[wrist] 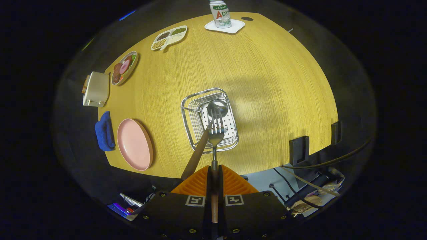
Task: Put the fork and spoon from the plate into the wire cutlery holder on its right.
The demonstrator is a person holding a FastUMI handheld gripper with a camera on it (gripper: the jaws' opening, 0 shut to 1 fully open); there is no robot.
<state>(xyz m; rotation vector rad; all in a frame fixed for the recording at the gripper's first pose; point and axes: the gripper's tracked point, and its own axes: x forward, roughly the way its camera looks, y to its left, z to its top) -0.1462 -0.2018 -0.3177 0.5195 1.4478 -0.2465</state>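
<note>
The gripper (pixel 214 173) is being held high, pointing steeply downward, its fingers (pixel 233 181) being pressed together on a fork (pixel 215 133) handle.

The yellow wood-grain table (pixel 267 83) looks matt, with fine lines across it. The square wire cutlery holder (pixel 209 120) is shiny metal with a perforated base. The steel fork (pixel 216 131) and spoon (pixel 217 107) gleam, both on brown wooden-looking handles. The round pink plate (pixel 134 144) has a smooth, dull sheen; the blue cloth (pixel 104 131) beside it looks soft and nubbly.
</note>
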